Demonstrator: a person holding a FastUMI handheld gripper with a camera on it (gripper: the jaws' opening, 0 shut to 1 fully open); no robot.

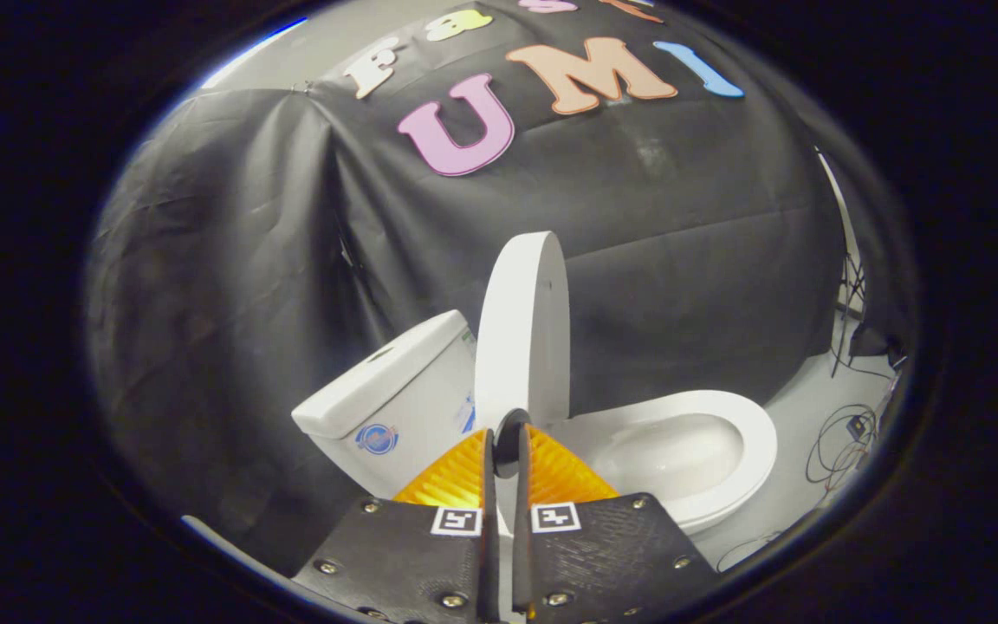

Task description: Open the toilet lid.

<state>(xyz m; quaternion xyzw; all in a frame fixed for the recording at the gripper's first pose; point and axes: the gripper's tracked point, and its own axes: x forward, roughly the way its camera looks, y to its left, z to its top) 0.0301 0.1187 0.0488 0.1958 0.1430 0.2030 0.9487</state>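
Jaws nearly pressed together is how we find our gripper (506, 451), with only a thin slit left between the two fingers; a small dark round part sits at the tips of that slit, and we cannot tell whether it belongs to the toilet or to the tool, nor whether both fingers press on anything. Just ahead of the tips rises the lid (523, 334), standing almost upright on its hinge end, its long axis running up and away from us, and we see it nearly edge-on. To one side of it, close behind, stands the tank (391, 390); to the other the seat (746, 425) and open bowl (668, 451) stretch away. We judge the lid practically open, so what remains is a short tilt back toward the tank. Cables (845, 433) lie on the floor beyond the bowl.
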